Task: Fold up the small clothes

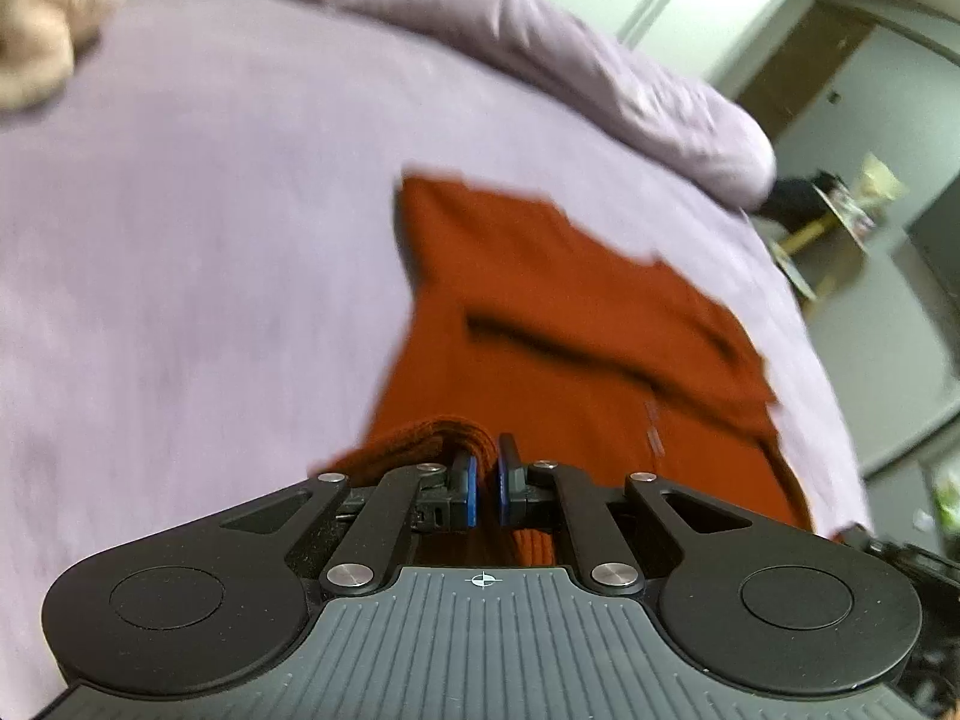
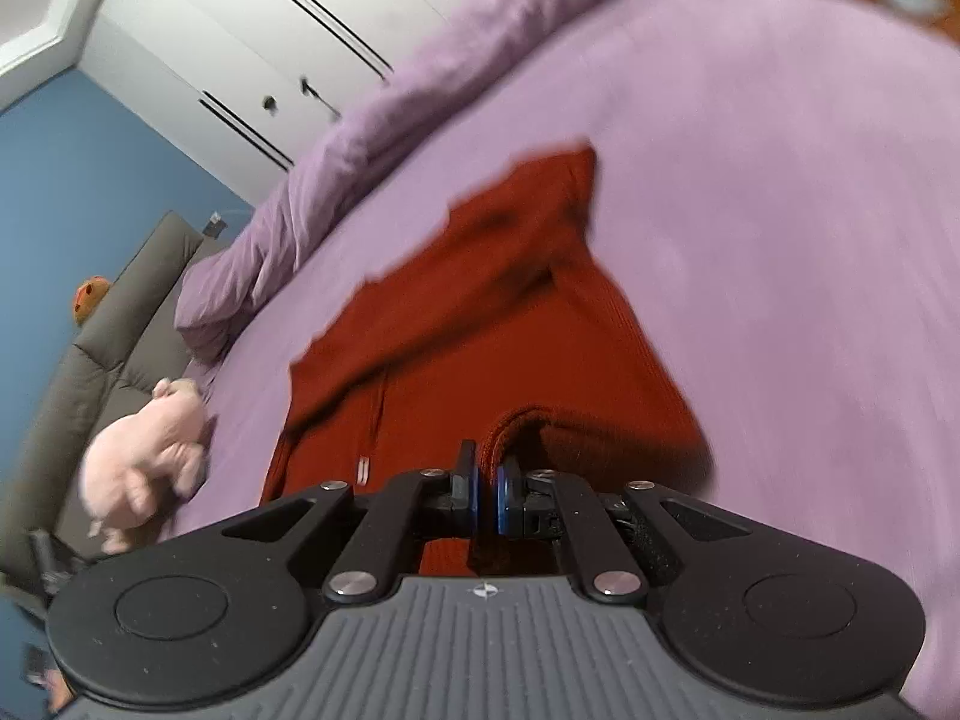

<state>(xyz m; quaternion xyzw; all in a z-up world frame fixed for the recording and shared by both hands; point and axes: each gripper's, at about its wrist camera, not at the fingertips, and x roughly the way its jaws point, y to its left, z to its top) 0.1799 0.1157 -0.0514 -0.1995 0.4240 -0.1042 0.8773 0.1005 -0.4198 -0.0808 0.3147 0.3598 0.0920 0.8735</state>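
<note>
A rust-red knit garment (image 1: 576, 324) lies spread on a lilac bed sheet (image 1: 192, 252). My left gripper (image 1: 487, 468) is shut on the garment's near edge, which bunches up between the blue pads. In the right wrist view the same garment (image 2: 480, 312) stretches away from me, with a sleeve folded across it. My right gripper (image 2: 485, 474) is shut on another part of the near edge, lifted into a small fold. Both views are blurred by motion.
A lilac duvet (image 2: 372, 138) is heaped along the far side of the bed. A pink plush toy (image 2: 150, 450) lies at the bed's left edge beside a grey headboard (image 2: 114, 324). White wardrobe doors (image 2: 252, 42) stand behind. A small cluttered table (image 1: 840, 216) stands past the bed.
</note>
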